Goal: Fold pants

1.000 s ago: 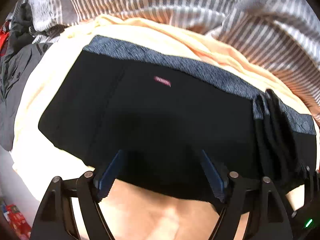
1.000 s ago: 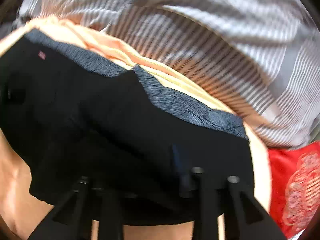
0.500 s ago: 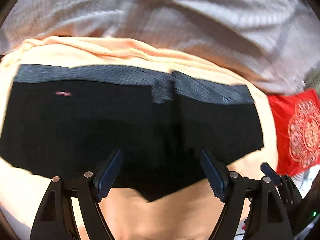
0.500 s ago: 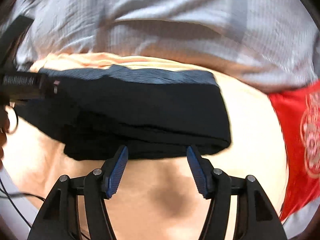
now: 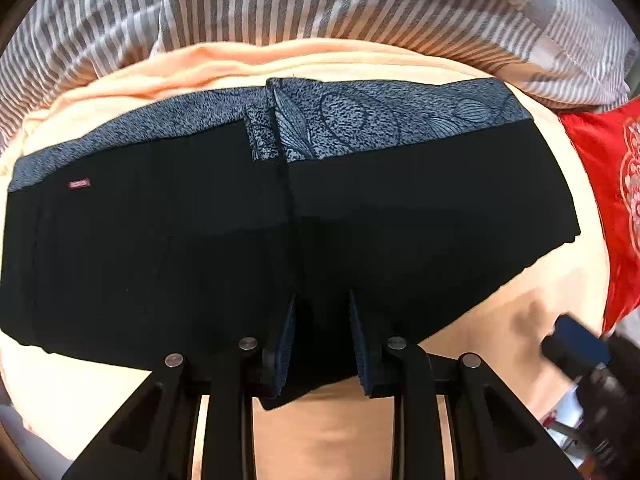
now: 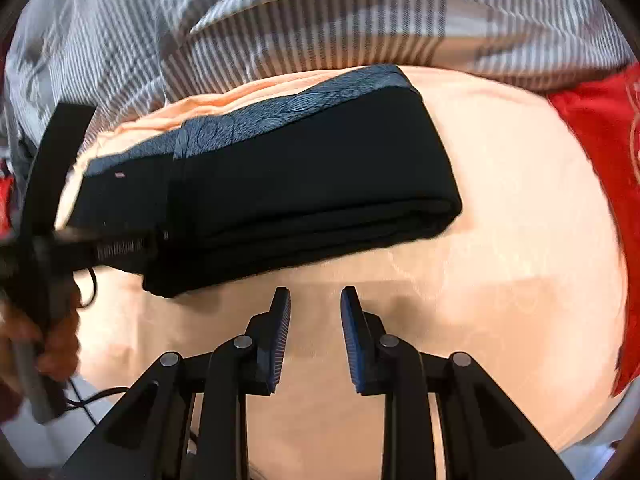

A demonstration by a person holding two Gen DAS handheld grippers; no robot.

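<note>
The black pants (image 5: 200, 248) with a grey-blue patterned waistband (image 5: 380, 120) lie folded on the peach sheet; a fold seam runs down the middle. My left gripper (image 5: 322, 304) sits over the near edge of the pants, fingers narrowed with black cloth between them. In the right wrist view the pants (image 6: 304, 184) lie as a thick folded bundle. My right gripper (image 6: 315, 300) is just short of the bundle's near edge, fingers narrowly apart and empty. The left gripper's body (image 6: 52, 216) shows at the left there.
A grey-and-white striped duvet (image 5: 320, 4) is bunched behind the pants. A red embroidered cushion (image 5: 612, 184) lies to the right. The peach sheet (image 6: 500, 240) spreads in front and to the right of the pants. Cables hang at the lower left (image 6: 88, 396).
Both grippers' fingers have narrowed from wide open. The left gripper has moved onto the near edge of the pants and closed on cloth. The right gripper has backed off slightly, empty.
</note>
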